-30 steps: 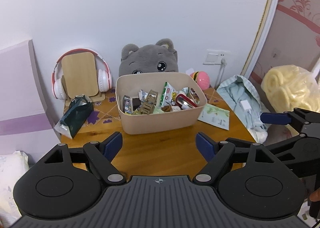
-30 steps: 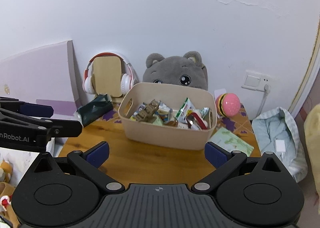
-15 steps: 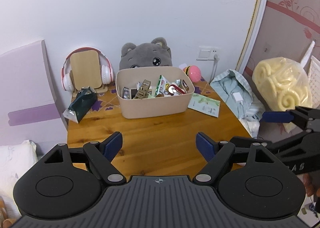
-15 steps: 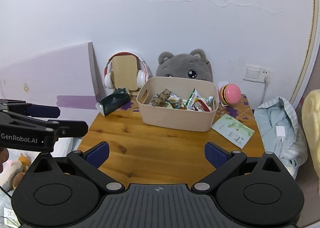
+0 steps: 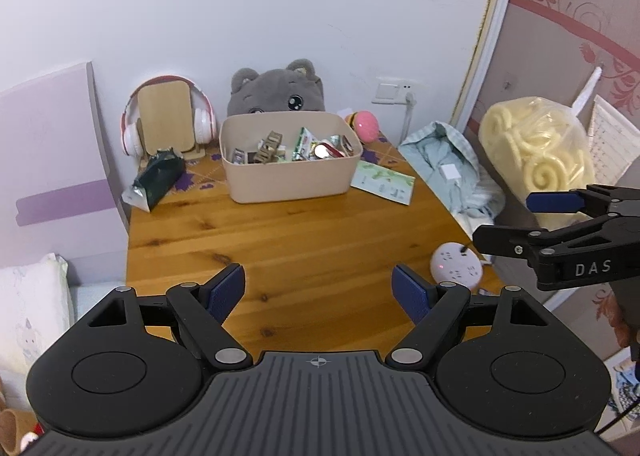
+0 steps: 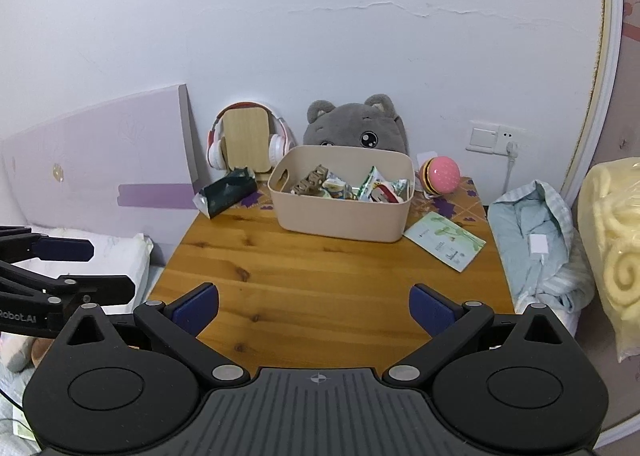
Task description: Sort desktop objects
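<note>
A beige bin point(image 5: 294, 184) point(image 6: 340, 217) stands at the back of the wooden table point(image 5: 304, 248) point(image 6: 320, 272), filled with snack packets and a brown hair clip. My left gripper point(image 5: 319, 290) is open and empty above the table's near edge. My right gripper point(image 6: 314, 308) is open and empty, also at the near edge. A dark green packet point(image 5: 158, 179) point(image 6: 228, 193) lies left of the bin. A green-white leaflet point(image 5: 382, 185) point(image 6: 446, 242) lies to its right.
Red-white headphones on a wooden stand point(image 5: 168, 123), a grey plush point(image 5: 276, 91) and a pink ball toy point(image 5: 366, 127) line the back wall. A light blue cloth bundle point(image 5: 448, 171) lies off the right edge. A round power strip point(image 5: 456, 268) sits lower right.
Both grippers have pulled back from the bin toward the near edge of the table. The bin and table look smaller and farther. Both grippers stay open and empty.
</note>
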